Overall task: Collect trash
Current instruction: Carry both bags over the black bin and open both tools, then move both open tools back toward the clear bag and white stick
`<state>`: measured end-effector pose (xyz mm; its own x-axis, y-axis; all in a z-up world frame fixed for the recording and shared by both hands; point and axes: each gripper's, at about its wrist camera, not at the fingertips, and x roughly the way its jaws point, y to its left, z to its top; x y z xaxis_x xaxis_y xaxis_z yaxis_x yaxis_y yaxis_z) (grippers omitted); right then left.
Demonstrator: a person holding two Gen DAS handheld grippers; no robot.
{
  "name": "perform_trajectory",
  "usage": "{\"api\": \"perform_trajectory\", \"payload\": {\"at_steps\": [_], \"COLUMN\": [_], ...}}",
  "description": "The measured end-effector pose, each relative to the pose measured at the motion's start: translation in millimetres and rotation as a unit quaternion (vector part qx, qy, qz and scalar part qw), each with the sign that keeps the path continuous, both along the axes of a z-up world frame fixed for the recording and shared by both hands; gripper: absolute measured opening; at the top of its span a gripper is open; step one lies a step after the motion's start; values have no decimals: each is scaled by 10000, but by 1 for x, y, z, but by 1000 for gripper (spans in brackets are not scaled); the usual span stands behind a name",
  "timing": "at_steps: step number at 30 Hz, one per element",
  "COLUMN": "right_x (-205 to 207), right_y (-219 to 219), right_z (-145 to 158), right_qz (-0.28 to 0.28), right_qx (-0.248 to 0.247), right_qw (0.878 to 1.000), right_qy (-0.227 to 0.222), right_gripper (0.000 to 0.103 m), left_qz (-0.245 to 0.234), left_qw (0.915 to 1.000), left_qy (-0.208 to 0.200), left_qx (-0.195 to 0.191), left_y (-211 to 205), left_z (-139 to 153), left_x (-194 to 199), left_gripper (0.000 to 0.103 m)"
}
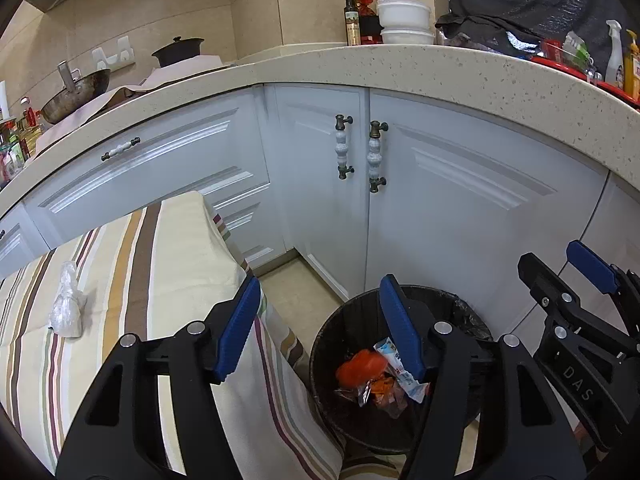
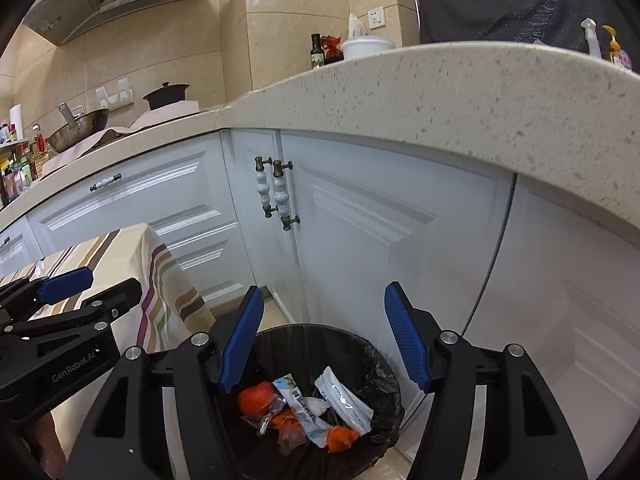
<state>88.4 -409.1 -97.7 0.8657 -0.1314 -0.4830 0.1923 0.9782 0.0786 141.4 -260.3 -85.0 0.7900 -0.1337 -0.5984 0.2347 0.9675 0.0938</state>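
A black-lined trash bin [image 1: 320,360] stands on the floor by the white cabinets; it also shows in the right wrist view [image 2: 384,364]. Inside lie orange scraps [image 2: 256,398] and white wrappers [image 2: 344,398]. A crumpled clear plastic bag [image 1: 68,304] lies on the striped tablecloth [image 1: 168,280]. My left gripper [image 1: 320,328] is open and empty, over the gap between the table and the bin. My right gripper [image 2: 324,340] is open and empty, just above the bin. The right gripper also shows at the right edge of the left wrist view [image 1: 568,268].
White cabinet doors with ceramic handles [image 1: 360,152] stand behind the bin. A speckled countertop [image 1: 440,68] overhangs above, holding bottles, white bowls [image 1: 404,20] and a red tray. A wok [image 1: 76,92] and a dark pot sit at the left.
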Motion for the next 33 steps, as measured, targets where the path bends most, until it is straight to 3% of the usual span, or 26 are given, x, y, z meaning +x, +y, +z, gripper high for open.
{"api": "perform_trajectory", "payload": {"at_steps": [9, 19, 25, 33], "right_x": [-5, 3, 14, 33], "right_y": [14, 65, 117, 187], "right_z": [12, 28, 35, 41], "right_qz": [51, 487, 997, 1698], "right_qx": [-60, 22, -32, -44], "right_qw": [10000, 9987, 9948, 9853], "right_qy": [-42, -133, -202, -159], "right_gripper": [64, 66, 67, 67], "left_qz": [117, 770, 1435, 2313], "left_qw": [9998, 9966, 9890, 9722], "left_qy": [-78, -140, -182, -196], "left_qx": [-142, -258, -295, -318], "left_y": [29, 113, 181, 269], "left_z": [15, 30, 34, 36], "left_x": [-12, -27, -37, -50], "left_gripper": [62, 63, 63, 63]}}
